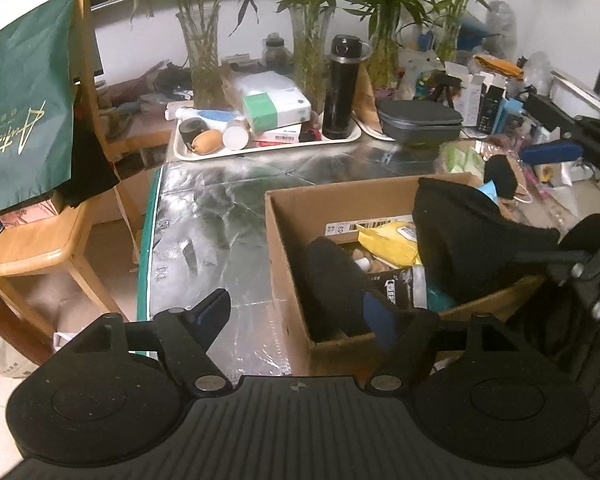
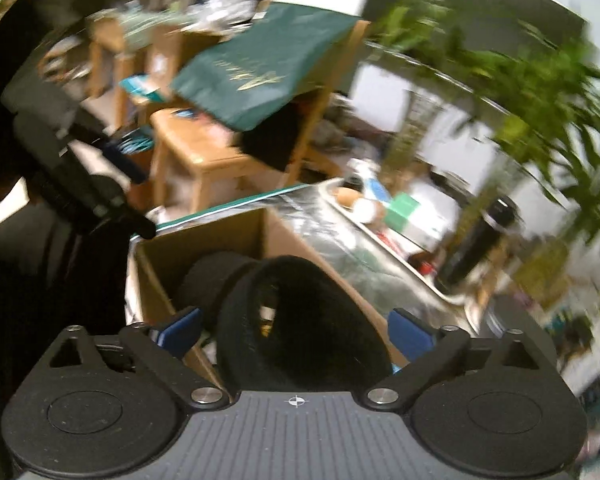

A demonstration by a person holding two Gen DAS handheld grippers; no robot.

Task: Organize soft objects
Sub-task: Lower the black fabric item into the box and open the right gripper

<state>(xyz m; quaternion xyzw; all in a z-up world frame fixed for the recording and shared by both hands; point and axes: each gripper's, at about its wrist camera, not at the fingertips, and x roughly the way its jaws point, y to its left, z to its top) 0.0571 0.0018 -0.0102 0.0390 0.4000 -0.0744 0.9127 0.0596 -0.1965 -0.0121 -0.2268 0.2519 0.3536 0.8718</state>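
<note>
Nearest the right gripper (image 2: 296,330) sat a black soft ring (image 2: 300,320), a thick fuzzy band with a hollow middle, standing between the two blue-padded fingers (image 2: 180,330). The jaws stood wide, and the pads cleared the ring on both sides as far as the blurred right wrist view allowed; it appeared to rest on the near rim of the cardboard box (image 2: 156,264) rather than in any grip. Just past the ring, deeper in the box, lay a second dark rolled piece (image 2: 208,280).

The left gripper (image 1: 304,316) also had its jaws well apart. One finger hung outside the box over the silver-foil tabletop (image 1: 220,216), the other reached inside the box wall (image 1: 288,264), beside a black rolled cloth (image 1: 332,280); whether that pad touched the cloth could not be told. Nothing was clamped between them.

Beyond the left jaws, the box held a yellow packet (image 1: 388,240) and a larger black fabric heap (image 1: 460,240) draped over its far right corner.

Farther off stood a white tray (image 1: 268,148) with a black flask (image 1: 340,88), and behind it glass vases of green stalks (image 1: 204,52). Off to the left of the jaws stood a wooden chair (image 1: 40,248) with a green bag (image 1: 24,100) hung over it.
</note>
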